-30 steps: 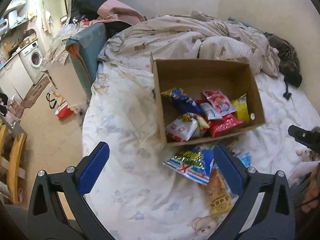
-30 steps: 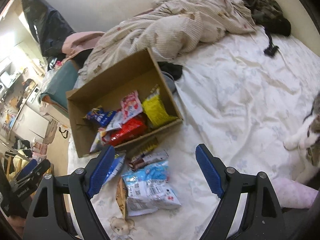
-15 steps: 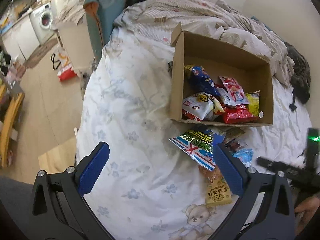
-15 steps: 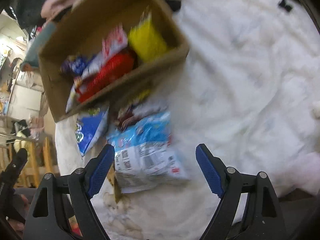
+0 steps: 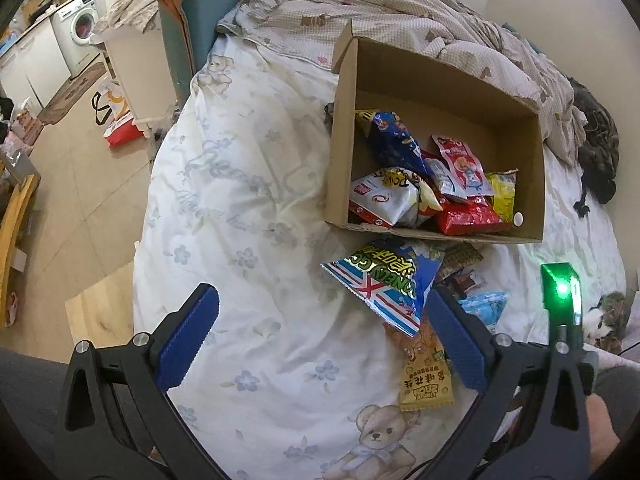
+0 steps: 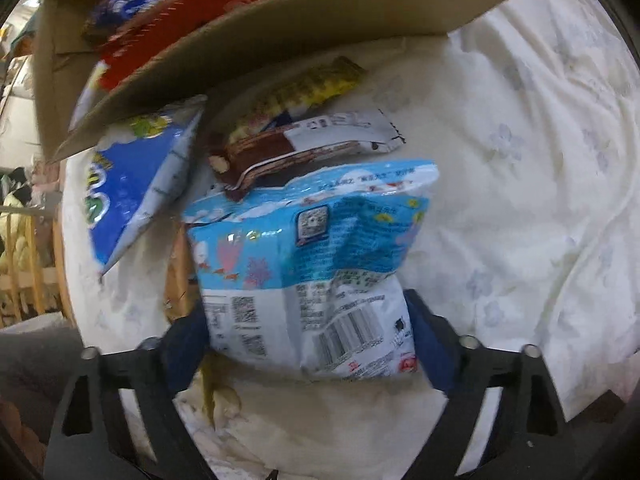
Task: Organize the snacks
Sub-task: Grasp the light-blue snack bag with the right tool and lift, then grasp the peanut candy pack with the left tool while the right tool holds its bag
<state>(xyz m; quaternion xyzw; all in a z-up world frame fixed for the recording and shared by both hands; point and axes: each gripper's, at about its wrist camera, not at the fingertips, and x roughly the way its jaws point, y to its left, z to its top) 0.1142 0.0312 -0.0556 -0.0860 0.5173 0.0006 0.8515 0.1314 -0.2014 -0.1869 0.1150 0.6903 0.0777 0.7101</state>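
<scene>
The right gripper (image 6: 308, 344), having dropped closer since a second ago, is straddling the crinkly light-blue snack bag (image 6: 308, 264), jaws spread wide.

Soft, even indoor light is falling across the bedsheet (image 5: 256, 208), leaving only a faint shadow under the cardboard box (image 5: 440, 236). My left view is staying sharp, with the fisheye bending and darkening everything far from the box. My right view is smearing: the light blue packet (image 6: 308, 256) just below the box is blurring, its print unreadable.
</scene>
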